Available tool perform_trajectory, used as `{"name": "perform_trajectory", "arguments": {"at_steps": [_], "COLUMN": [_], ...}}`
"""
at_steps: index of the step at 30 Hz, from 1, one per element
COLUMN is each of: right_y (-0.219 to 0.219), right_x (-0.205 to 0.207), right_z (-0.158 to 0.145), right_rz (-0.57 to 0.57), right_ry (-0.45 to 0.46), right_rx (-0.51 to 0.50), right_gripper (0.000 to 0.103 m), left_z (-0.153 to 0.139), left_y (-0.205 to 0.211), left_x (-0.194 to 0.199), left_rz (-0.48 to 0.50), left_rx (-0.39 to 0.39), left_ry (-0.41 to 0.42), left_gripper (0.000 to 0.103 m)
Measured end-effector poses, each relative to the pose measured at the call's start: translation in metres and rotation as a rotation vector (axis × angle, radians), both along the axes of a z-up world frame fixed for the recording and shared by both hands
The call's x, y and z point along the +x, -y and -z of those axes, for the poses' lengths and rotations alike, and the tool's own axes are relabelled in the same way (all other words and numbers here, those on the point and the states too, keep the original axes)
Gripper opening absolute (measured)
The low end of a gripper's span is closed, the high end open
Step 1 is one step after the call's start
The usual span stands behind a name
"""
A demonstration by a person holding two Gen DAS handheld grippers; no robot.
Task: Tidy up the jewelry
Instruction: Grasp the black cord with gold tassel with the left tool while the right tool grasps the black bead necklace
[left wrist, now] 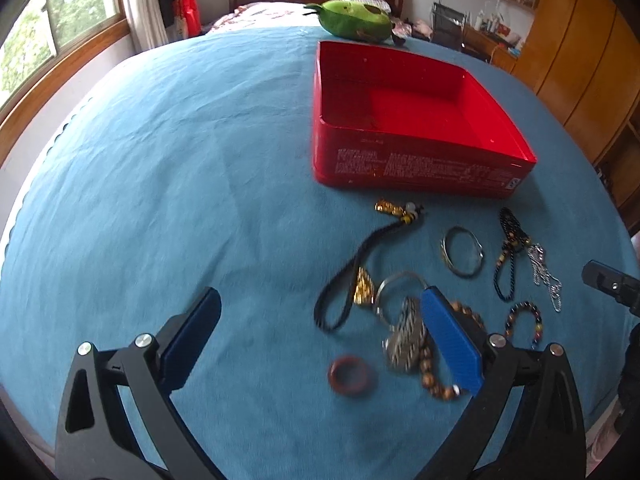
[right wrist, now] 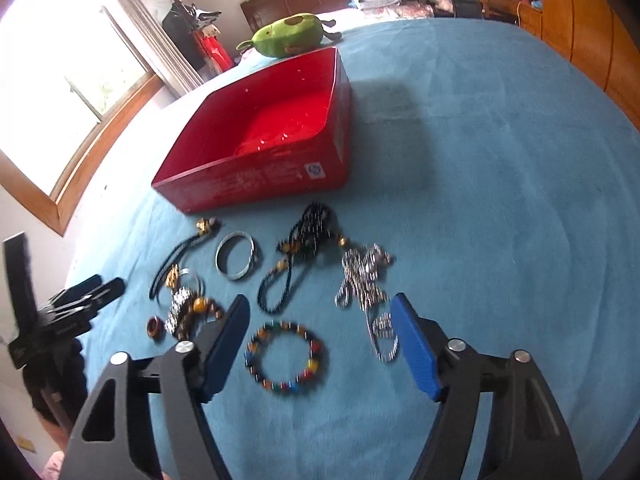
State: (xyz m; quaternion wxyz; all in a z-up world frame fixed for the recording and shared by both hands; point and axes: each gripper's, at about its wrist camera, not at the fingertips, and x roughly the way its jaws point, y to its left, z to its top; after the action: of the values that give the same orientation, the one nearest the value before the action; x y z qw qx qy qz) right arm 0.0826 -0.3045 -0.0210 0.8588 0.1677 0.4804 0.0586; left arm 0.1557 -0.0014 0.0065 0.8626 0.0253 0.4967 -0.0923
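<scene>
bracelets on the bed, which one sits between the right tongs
The multicoloured bead bracelet. It lies in the gap between the open right tongs; the silver bangle lies farther off, near the red box.

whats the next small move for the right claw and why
Probably lower the right claw over the multicoloured bead bracelet and close: it lies loose on the blue cloth between the open jaws, and the red box is empty.

You have daylight from the window, blown out white in the right wrist view. Motion blur smears the jewelry in both views. Fisheye bends the blue bedspread; corners vignette dark.
</scene>
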Motion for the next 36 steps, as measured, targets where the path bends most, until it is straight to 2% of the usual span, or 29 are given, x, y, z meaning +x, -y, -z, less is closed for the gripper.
{"name": "perform_trajectory", "arguments": {"at_steps": [3,5,7,12,19,22,27,29,32,36], "right_y": [0.002,0.004,0.004,-0.004,-0.01,-0.012,-0.014,-0.014,-0.015,-0.018], "right_x": [0.019,0.03,0.039,0.06,0.077,0.081,0.087,0.089,0.09,0.093], "right_z": [0.005,0.009,0.012,0.021,0.031,0.03,0.033,0.033,0.033,0.032], "right_rz": [-0.016,-0.03,-0.046,-0.074,-0.089,-0.092,-0.092,-0.089,-0.088,-0.084], "right_ry": [-0.02,-0.041,-0.057,-0.082,-0.105,-0.105,-0.111,-0.113,-0.113,-0.111], "right_rx": [0.014,0.039,0.056,0.069,0.074,0.068,0.054,0.051,0.05,0.047], "right_gripper": [0.064,0.059,0.056,0.057,0.057,0.057,0.057,0.057,0.057,0.057], "left_z": [0.011,0.019,0.028,0.042,0.049,0.051,0.051,0.049,0.051,0.052], "left_y": [0.013,0.021,0.028,0.042,0.063,0.067,0.079,0.08,0.087,0.086], "left_x": [0.028,0.043,0.057,0.077,0.096,0.105,0.108,0.104,0.101,0.099], "left_rz": [0.034,0.052,0.077,0.127,0.194,0.201,0.22,0.229,0.242,0.239], "left_rx": [0.013,0.02,0.007,0.018,0.035,0.038,0.031,0.018,-0.013,-0.078], "left_ry": [-0.048,-0.086,-0.13,-0.159,-0.167,-0.17,-0.159,-0.156,-0.159,-0.166], "left_gripper": [0.091,0.078,0.076,0.076,0.075,0.071,0.05,0.029,0.008,0.003]}}
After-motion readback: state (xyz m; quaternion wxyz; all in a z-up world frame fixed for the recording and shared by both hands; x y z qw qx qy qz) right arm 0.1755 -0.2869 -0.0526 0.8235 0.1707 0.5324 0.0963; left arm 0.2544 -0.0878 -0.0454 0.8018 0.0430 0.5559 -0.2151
